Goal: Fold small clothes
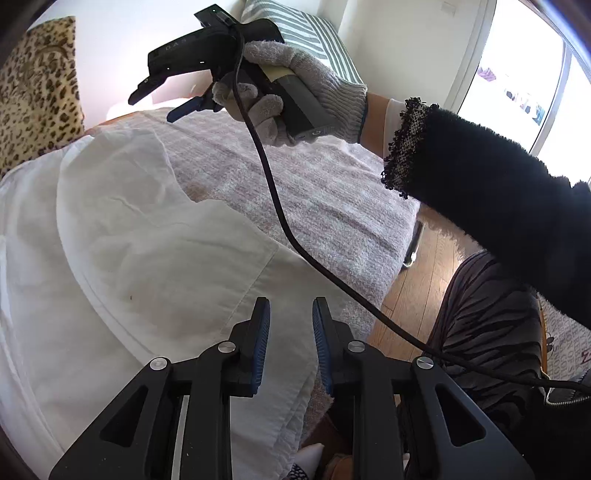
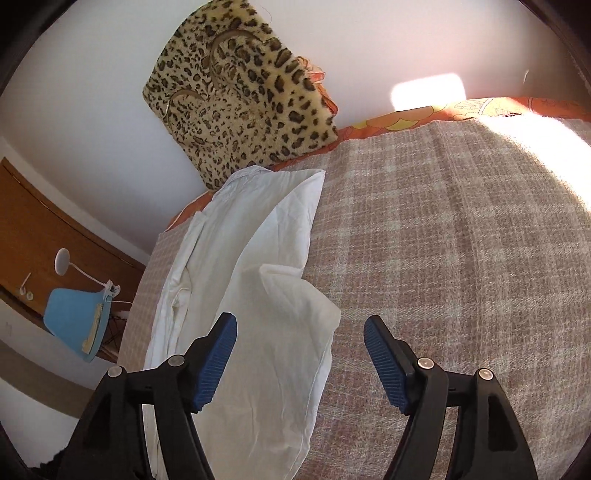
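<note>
Plaid beige-pink blanket covers the bed, sun patch on its far right part. White garment lies flat on the blanket along its left side, partly folded with layered edges, one loose flap on top near the right gripper. Leopard-print cushion stands against the wall at the garment's far end. Striped pillow sits at the back in the left wrist view. Person's black fuzzy sleeve and grey knit gloved hand hold the right gripper: jaws wide apart, nothing between the pads, hovering over the garment's edge. Left gripper: jaws narrowly parted, empty, above the garment's near corner. Black cable hangs across the blanket.
</note>
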